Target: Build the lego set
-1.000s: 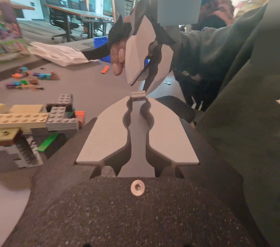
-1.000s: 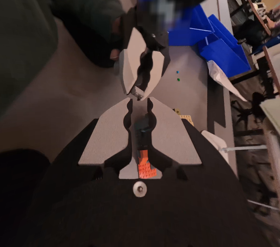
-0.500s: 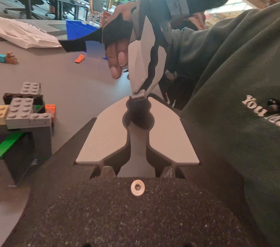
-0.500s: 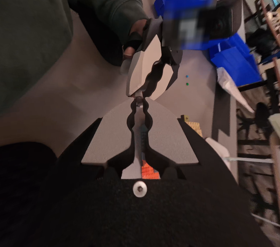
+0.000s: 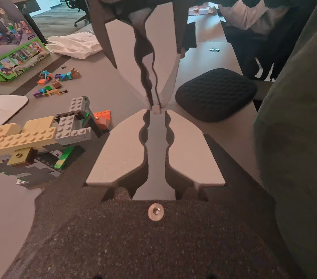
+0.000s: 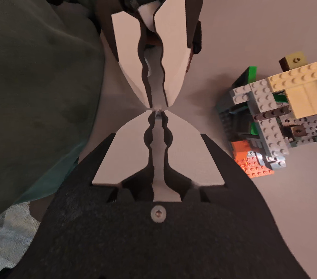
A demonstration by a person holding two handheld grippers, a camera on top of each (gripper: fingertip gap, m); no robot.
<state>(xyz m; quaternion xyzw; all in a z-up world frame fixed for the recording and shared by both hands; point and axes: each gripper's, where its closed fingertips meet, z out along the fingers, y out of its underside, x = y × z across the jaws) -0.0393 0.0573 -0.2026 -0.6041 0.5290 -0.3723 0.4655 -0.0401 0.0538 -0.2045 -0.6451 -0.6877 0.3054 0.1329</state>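
The two claws meet tip to tip in the air above the grey table [image 5: 106, 85], close to the edge where the person in the green top [image 6: 42, 65] is. Between them is a small grey piece [image 6: 157, 115], and it does not touch the table. The right claw [image 6: 157, 113] is almost closed. Its two fingertips pinch the piece from both sides, and only a thin slot shows behind them. The left claw [image 5: 156, 112] is open a little wider. Its tips sit at the two ends of the same small piece, and from the right claw's camera a pale bit fills the space between them, so it looks like this claw grips the piece too. The picture is blurry there, so that is not sure. Both claws seem to have hold of the one small piece at once. A big brick build [image 5: 68, 126] in tan, grey, black and green stands on the table on the left claw's left side, with an orange brick [image 5: 103, 116] at its corner nearest the claws. Farther back lie some loose little bricks [image 5: 56, 80], a bright picture box [image 5: 17, 48] and a white bag [image 5: 73, 44]. A black mesh pad [image 5: 216, 94] sits at the table's edge on the other side.
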